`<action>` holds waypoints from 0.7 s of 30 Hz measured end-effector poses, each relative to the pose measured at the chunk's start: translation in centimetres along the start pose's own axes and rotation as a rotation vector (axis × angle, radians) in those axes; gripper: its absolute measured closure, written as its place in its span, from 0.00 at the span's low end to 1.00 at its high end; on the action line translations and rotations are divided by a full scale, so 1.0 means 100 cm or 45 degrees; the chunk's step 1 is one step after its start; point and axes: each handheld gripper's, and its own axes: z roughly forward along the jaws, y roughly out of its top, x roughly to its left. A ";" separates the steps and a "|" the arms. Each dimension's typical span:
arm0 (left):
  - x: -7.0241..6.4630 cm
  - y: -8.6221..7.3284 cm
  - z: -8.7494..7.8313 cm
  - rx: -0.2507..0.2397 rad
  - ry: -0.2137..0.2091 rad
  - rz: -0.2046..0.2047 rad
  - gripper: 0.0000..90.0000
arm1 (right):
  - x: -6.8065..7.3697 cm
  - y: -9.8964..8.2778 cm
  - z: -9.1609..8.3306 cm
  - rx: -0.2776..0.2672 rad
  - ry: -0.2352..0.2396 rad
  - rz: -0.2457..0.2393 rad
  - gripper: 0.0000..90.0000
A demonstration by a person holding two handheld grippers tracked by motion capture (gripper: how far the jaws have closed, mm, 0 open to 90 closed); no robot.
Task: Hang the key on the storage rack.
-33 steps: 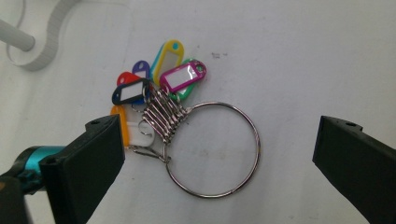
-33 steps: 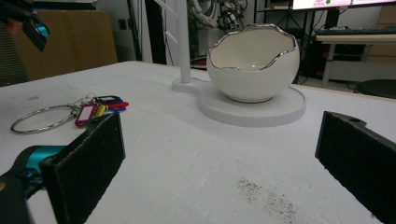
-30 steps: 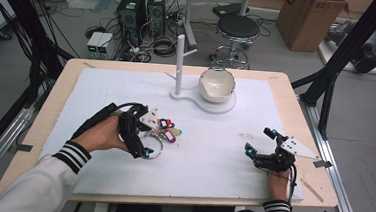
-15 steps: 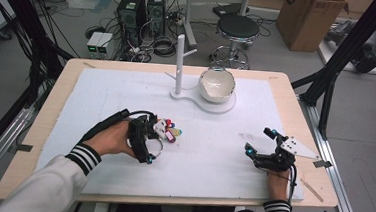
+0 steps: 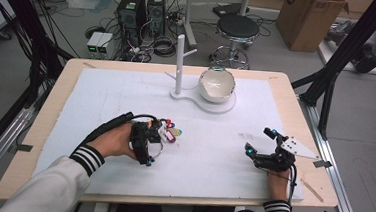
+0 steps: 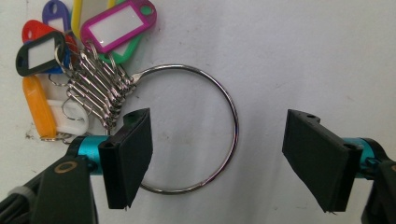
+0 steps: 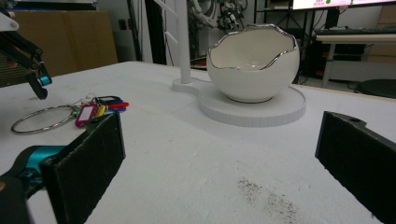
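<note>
Since the left gripper (image 6: 217,158) is right over the big metal key ring (image 6: 231,121) lying flat on the table (image 5: 127,91), its jaws have just been closing, one pad inside the loop and one outside, not pinching the wire yet. Coloured key tags (image 6: 116,28) fan out beyond, and the right gripper (image 5: 260,148) sits wide open, well apart.

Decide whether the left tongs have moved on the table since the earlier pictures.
Yes. In the high view the left tongs have slid toward the near edge, away from the white stand, jaws closing around the key ring.
</note>
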 end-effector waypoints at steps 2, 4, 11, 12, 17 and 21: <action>0.000 0.001 0.002 0.020 -0.014 0.008 0.32 | 0.000 0.000 0.000 0.001 0.000 0.001 0.01; -0.001 0.001 0.003 0.028 -0.030 -0.005 0.36 | 0.000 0.000 0.000 0.000 0.000 0.002 0.01; 0.001 0.005 0.008 0.067 -0.064 -0.028 0.43 | 0.000 0.000 0.000 -0.001 -0.002 -0.004 0.01; 0.001 0.006 0.009 0.075 -0.072 -0.031 0.44 | 0.000 0.000 0.000 0.000 -0.002 -0.003 0.01; 0.000 0.008 0.011 0.100 -0.070 -0.039 0.47 | 0.000 0.000 0.000 0.000 -0.002 -0.002 0.01; 0.000 0.010 0.012 0.127 -0.074 -0.037 0.51 | 0.000 0.000 0.000 0.001 -0.002 -0.001 0.01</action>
